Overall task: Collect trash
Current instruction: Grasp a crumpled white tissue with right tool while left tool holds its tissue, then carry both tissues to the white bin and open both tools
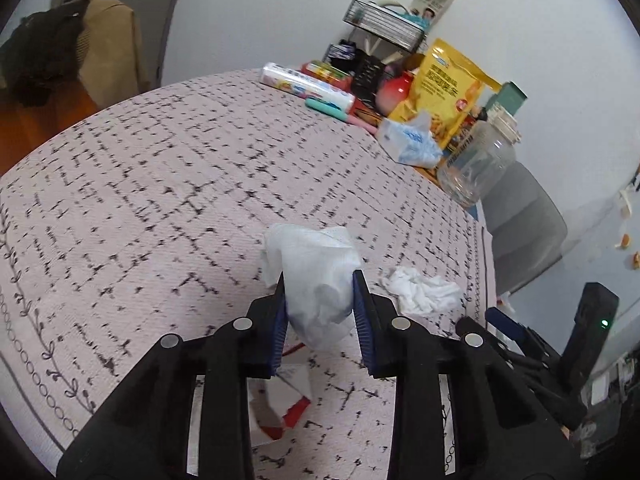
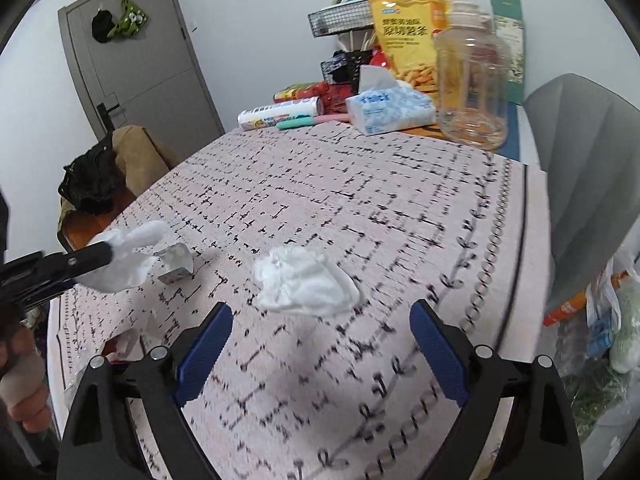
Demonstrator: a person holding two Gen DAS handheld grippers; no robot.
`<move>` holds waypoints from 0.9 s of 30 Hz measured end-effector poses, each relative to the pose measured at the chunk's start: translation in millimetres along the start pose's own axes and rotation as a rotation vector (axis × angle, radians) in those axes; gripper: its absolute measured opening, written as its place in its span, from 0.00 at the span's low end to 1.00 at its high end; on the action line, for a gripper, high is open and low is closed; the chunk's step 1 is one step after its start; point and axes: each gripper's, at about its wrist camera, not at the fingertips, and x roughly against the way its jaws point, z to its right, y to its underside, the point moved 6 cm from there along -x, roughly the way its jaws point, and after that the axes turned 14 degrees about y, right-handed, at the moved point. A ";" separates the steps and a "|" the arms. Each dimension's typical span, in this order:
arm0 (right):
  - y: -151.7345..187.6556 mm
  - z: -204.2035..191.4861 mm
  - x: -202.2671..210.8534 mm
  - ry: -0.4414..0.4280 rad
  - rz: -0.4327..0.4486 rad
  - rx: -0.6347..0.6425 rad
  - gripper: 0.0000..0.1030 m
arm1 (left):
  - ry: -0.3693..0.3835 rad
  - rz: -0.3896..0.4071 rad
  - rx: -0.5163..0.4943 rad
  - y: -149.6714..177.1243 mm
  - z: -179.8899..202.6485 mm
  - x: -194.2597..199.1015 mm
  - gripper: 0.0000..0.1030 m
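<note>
While the left gripper (image 1: pixel 319 280) holds one crumpled tissue (image 1: pixel 316 276) pinched between its closed jaws and clear of the bench (image 1: pixel 160 184), the right gripper (image 2: pixel 320 320) stands with its jaws wide apart and nothing between them. The second tissue wad (image 2: pixel 306 282) lies on the bench cloth directly ahead of the right jaws, just beyond the fingertips and roughly centred on the gap between them. Its long axis runs across the view, from one jaw toward the other, so the jaws as they stand would close along its length; the wad looks narrower than the gap, so it should fit. The right hand is the nearer one and the only free one; the coming move is judged to be a short advance forward and down before closing. A small silvery carton (image 2: pixel 176 266) sits on the bench to the left of the wad, near the held tissue, and stands apart from the approach line. The bench edge with its looped border lies near on the right of the wad, and a grey chair (image 2: pixel 580 160) stands beyond that edge; a sideways push could slide the light wad toward the drop. Open cloth lies ahead of the wad; the tissue pack (image 2: pixel 390 110), the clear jar (image 2: pixel 472 80) and the snack bag (image 2: pixel 406 28) stand well apart at the far end. No bin shows in either view.
</note>
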 end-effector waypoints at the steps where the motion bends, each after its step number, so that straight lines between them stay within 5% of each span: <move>1: -1.4 -3.1 -3.6 -0.004 0.002 0.007 0.85 | -0.006 0.008 0.006 -0.3 -2.3 2.3 0.29; 6: -8.4 -15.1 -31.5 0.012 -0.016 0.069 0.83 | -0.022 0.045 0.029 -0.6 -8.8 14.5 0.29; 7: -7.9 -16.7 -34.8 0.006 -0.033 0.079 0.71 | -0.024 0.050 0.032 -0.2 -9.9 16.4 0.29; 10: -1.1 -22.1 -35.3 -0.019 -0.098 0.108 0.09 | -0.022 0.056 0.038 3.0 -11.6 20.5 0.29; 17: 8.3 -20.3 10.0 -0.036 -0.026 0.110 0.06 | 0.009 0.046 0.020 15.2 3.8 16.2 0.29; 27: 24.2 38.7 67.6 -0.024 0.025 -0.057 0.06 | 0.082 0.025 -0.048 28.6 59.2 4.6 0.29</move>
